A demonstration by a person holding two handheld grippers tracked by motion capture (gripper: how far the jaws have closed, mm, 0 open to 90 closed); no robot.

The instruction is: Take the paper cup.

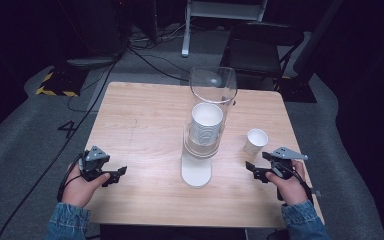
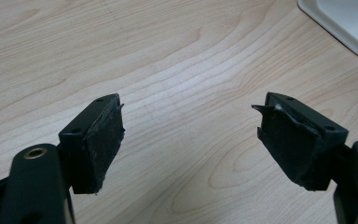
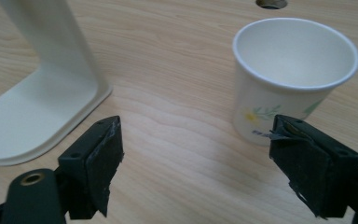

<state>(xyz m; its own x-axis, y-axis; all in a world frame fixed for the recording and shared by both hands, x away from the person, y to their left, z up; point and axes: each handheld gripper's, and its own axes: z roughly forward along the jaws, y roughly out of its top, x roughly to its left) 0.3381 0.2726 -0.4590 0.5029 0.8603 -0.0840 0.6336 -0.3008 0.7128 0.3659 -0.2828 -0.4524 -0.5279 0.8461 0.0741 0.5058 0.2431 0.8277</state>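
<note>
A white paper cup [image 1: 256, 141] with a flower print stands upright on the wooden table [image 1: 145, 120], right of centre. My right gripper [image 1: 254, 171] sits just in front of it, open and empty. In the right gripper view the cup [image 3: 289, 79] stands beyond the right jaw of this gripper [image 3: 196, 123], apart from it. A cup dispenser [image 1: 202, 135] stands at the table's middle, its clear tube holding a stack of paper cups over a white base [image 3: 32, 121]. My left gripper [image 1: 117, 176] rests near the front left edge, open over bare wood [image 2: 189, 105].
A dark folding chair [image 1: 260, 50] and a white stand stand beyond the table's far edge. Cables run across the grey floor at the left. A small round hole [image 3: 270, 3] lies in the tabletop behind the cup. A corner of the dispenser base [image 2: 349, 23] shows ahead of the left gripper.
</note>
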